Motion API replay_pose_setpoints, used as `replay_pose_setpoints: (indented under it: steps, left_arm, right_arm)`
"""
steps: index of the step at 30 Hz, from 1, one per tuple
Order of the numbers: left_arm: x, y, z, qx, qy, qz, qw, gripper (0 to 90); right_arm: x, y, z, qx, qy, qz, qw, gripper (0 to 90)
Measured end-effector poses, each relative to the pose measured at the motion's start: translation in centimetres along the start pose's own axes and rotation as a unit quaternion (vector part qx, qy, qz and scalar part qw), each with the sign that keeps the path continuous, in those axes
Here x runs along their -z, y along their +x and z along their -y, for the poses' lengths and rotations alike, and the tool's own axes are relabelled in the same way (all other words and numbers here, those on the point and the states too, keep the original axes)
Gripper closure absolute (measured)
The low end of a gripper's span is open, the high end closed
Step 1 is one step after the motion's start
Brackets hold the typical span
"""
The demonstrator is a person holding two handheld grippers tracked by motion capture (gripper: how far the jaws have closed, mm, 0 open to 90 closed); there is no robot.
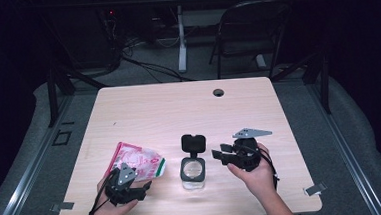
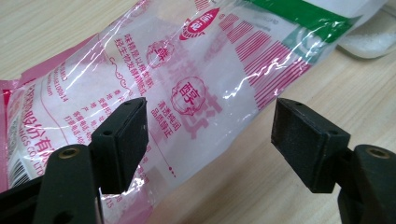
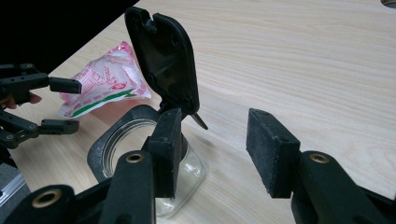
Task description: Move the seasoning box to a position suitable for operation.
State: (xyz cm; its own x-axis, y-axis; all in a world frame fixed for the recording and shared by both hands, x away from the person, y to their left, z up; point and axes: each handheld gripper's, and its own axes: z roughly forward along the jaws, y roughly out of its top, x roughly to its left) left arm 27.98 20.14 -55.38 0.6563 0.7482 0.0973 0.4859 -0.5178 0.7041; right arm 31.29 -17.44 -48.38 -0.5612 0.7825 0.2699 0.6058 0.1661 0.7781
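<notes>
Left gripper view: left tongs (image 2: 210, 140) released astride crinkly pink-printed plastic sachet (image 2: 187, 79); right tongs (image 3: 215, 154) released. Risk: film slipping, spilling.

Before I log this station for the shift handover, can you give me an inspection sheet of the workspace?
Surface: light wooden table, round hole near far edge.
Job's things: pink-printed clear plastic bag of white grains, lying flat; clear glass jar with black flip lid, lid open.
Clutter: nothing seen.
Grippers: left claw open, jaws astride the bag, not pressing; right claw open beside the jar, nothing held.
Cables: black cable trailing from left claw; more on the floor beyond.
Surroundings: dark room, folding chair behind table.
</notes>
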Motion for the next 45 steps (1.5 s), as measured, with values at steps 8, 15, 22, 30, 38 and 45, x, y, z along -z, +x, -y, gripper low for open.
replay_pose_setpoints:
  steps: [8,15,22,30,38,45]
  left_arm:
    - [-0.9,0.0,0.0,-0.003,-0.002,-0.014,0.9999,29.7]
    - [-1.4,0.6,0.0,0.006,-0.004,-0.028,0.9996,33.2]
    - [-1.5,1.0,0.3,0.006,-0.009,-0.031,0.9995,42.5]
    - [-1.6,1.2,0.4,0.006,-0.006,-0.029,0.9995,53.9]
    - [-1.6,1.8,0.4,0.023,-0.009,-0.019,0.9995,66.3]
    - [-1.6,2.4,0.2,0.027,-0.01,-0.013,0.9995,81.5]
  right_arm:
    - [0.0,0.0,0.0,0.0,-0.002,0.002,1.0,55.4]
    - [0.1,0.1,0.0,0.0,-0.009,0.002,1.0,55.4]
    - [0.1,-0.1,0.0,-0.006,-0.012,0.0,0.9999,55.4]
    - [0.2,-0.2,0.0,-0.007,-0.012,0.0,0.9999,55.2]
    - [0.1,-0.4,0.1,-0.011,-0.013,0.0,0.9998,55.0]
    - [0.0,-0.8,0.1,-0.012,-0.003,-0.001,0.9999,57.9]
